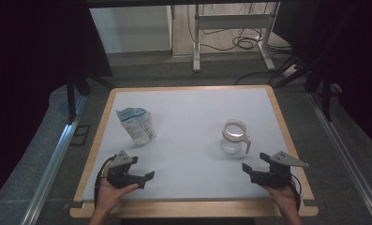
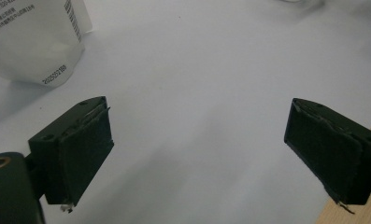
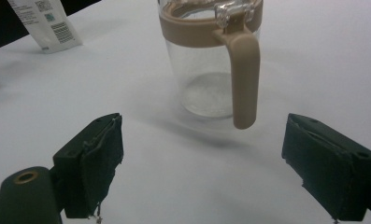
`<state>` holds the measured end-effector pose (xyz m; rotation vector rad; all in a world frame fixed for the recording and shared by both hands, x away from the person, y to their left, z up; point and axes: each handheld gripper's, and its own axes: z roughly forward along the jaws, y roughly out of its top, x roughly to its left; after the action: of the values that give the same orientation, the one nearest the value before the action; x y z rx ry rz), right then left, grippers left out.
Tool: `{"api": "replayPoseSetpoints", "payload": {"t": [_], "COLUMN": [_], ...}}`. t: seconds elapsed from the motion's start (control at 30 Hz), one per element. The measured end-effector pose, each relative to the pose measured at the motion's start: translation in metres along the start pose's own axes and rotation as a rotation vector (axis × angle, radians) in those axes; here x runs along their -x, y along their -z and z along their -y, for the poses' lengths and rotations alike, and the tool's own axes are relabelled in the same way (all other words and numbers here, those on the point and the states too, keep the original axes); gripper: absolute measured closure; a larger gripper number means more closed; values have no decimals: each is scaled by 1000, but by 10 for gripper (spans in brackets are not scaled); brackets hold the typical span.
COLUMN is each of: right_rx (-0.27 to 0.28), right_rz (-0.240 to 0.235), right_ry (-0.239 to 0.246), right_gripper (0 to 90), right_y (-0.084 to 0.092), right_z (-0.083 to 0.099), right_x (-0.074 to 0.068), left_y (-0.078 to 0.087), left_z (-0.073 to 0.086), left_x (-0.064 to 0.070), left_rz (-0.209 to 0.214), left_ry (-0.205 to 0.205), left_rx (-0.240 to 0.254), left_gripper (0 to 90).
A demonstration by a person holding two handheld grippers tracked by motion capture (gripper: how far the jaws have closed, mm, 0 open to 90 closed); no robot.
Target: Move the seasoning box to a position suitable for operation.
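Note:
A clear glass jug point(image 1: 233, 138) with a tan rim and tan handle stands upright right of the table's middle; in the right gripper view the jug point(image 3: 211, 60) is straight ahead, handle toward the camera. A white and blue pouch point(image 1: 137, 124) stands at the left, and its lower corner point(image 2: 38, 42) appears at the top left of the left gripper view. My left gripper point(image 1: 148, 177) rests near the front left edge, jaws open and empty point(image 2: 199, 154). My right gripper point(image 1: 249, 169) sits near the front right, jaws open and empty point(image 3: 202, 163), a short way in front of the jug.
The white mat covers a wooden table point(image 1: 286, 136) whose edge runs close on the right and front. Beyond the far edge stand a metal frame leg point(image 1: 196, 42) and floor cables point(image 1: 244, 43). Dark curtains hang at both sides.

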<state>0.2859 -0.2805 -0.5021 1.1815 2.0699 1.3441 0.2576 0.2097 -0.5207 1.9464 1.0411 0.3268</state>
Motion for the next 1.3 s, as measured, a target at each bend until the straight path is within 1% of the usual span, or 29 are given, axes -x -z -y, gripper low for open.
{"api": "replayPoseSetpoints", "payload": {"t": [0.1, 0.17, 0.2, 0.23, 0.27, 0.33, 0.4, 0.5, 0.57, 0.67, 0.8, 0.83, 0.87, 0.9, 0.97, 1.03, 1.13, 1.17, 1.2, 1.3], "right_rx": [-8, -5, -8, -13, -21, -37, -45, -50, -55, -57, -70, -70, -85, -93, -109, -122, -145, -145, -161, -178], "right_rz": [14, 17, 26, 25, 24, 30, 29, 23, 27, 24, 24, 24, 16, 10, 12, 11, 13, 13, 12, 17], "right_ry": [20, 19, 19, 22, 34, 57, 67, 64, 69, 67, 58, 58, 59, 58, 58, 61, 83, 83, 94, 99], "right_gripper": [132, 132, 132, 132, 132, 129, 124, 118, 113, 100, 83, 83, 72, 67, 57, 49, 39, 39, 31, 27], "right_y": [1, 3, 7, 8, 9, 11, 12, 12, 9, 2, -10, -10, -17, -20, -27, -32, -43, -43, -51, -62], "right_z": [-6, -8, -13, -16, -20, -28, -34, -45, -52, -60, -68, -68, -73, -75, -78, -81, -84, -84, -85, -86], "right_x": [0, 0, -1, -1, -2, -3, -4, -2, -1, 2, 4, 4, 5, 5, 6, 6, 6, 6, 5, 4], "left_y": [2, 2, 2, 2, 3, 5, 9, 12, 12, 12, 13, 13, 13, 13, 14, 14, 14, 14, 14, 14], "left_z": [1, 2, 3, 4, 4, 4, 4, 6, 7, 7, 8, 8, 8, 8, 9, 10, 11, 11, 11, 12], "left_x": [2, 2, 0, 0, -1, -1, -1, -3, -4, -5, -6, -6, -6, -6, -5, -4, -4, -4, -4, -3], "left_rz": [7, 7, 10, 7, 2, 3, 3, 1, -6, -7, -7, -7, -8, -8, -8, -9, -11, -11, -15, -17], "left_ry": [-14, -15, -12, -11, -13, -10, -5, 7, 8, 12, 15, 15, 15, 14, 16, 15, 18, 18, 19, 15], "left_rx": [2, 0, -4, -8, -9, -3, 6, 18, 14, 13, 13, 13, 13, 12, 11, 10, 9, 9, 11, 10], "left_gripper": [78, 78, 78, 78, 78, 78, 78, 78, 78, 78, 78, 78, 78, 78, 78, 78, 78, 78, 78, 78]}}
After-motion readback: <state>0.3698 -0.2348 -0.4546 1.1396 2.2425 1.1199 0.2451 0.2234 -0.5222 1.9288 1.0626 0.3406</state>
